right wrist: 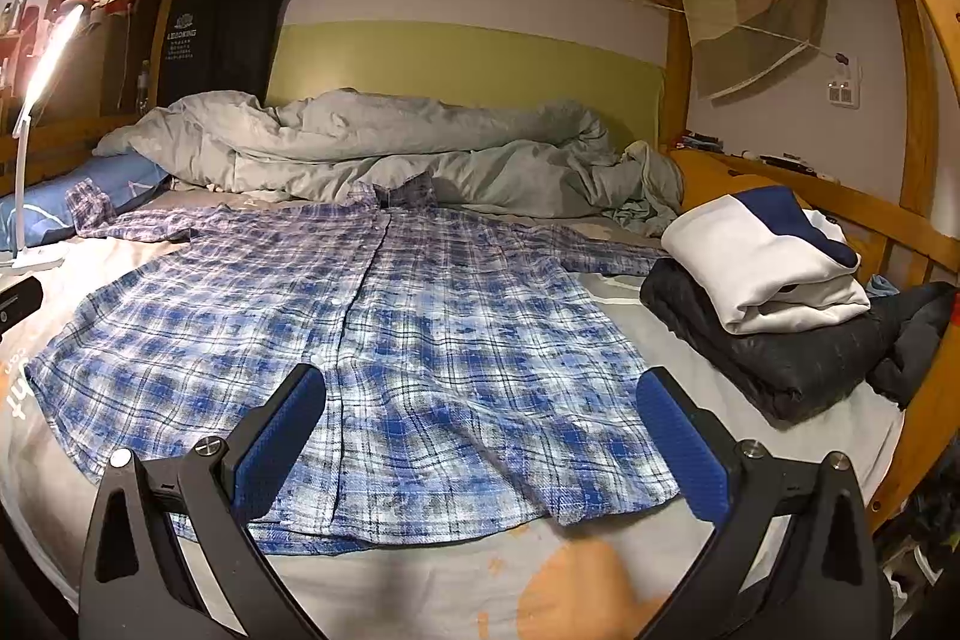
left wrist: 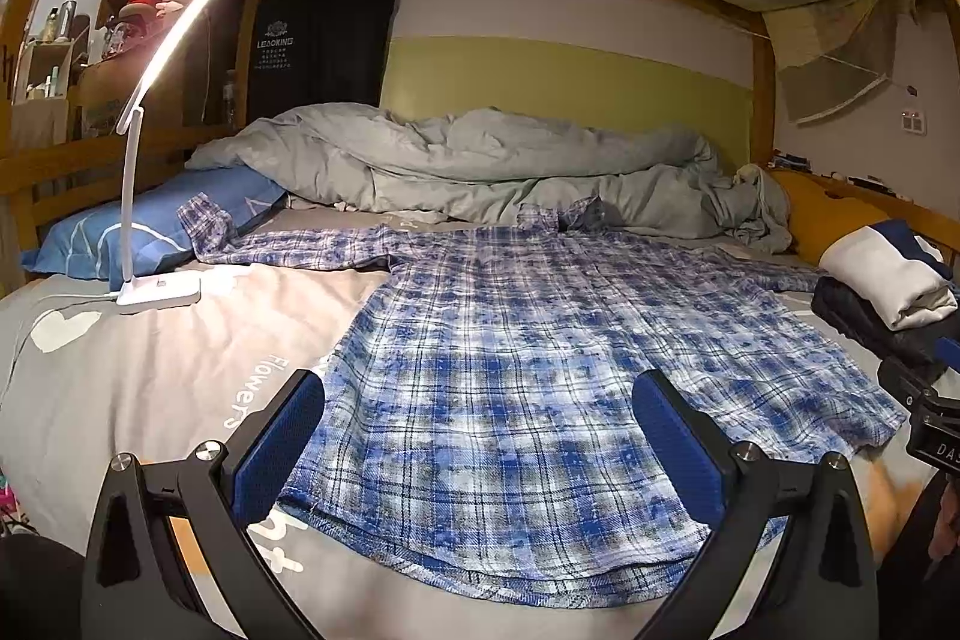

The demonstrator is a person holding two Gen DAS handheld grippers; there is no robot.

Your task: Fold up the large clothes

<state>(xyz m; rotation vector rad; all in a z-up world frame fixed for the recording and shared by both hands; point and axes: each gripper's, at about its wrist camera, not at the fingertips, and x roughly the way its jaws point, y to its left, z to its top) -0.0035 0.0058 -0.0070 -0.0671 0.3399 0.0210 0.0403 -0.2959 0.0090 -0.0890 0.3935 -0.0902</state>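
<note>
Right wrist view: folded clothes pile (right wrist: 774,304) beside spread plaid shirt (right wrist: 372,340).

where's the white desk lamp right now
The white desk lamp stands lit on the bed's left side in both views, its base on the grey sheet beside the blue pillow, left of the plaid shirt's sleeve.

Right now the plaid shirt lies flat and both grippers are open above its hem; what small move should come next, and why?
Probably lower the left gripper toward the plaid shirt at its left side seam and close on that edge. The shirt is spread front up with sleeves out, nothing folded yet, and the right gripper also hangs open, holding nothing.
</note>
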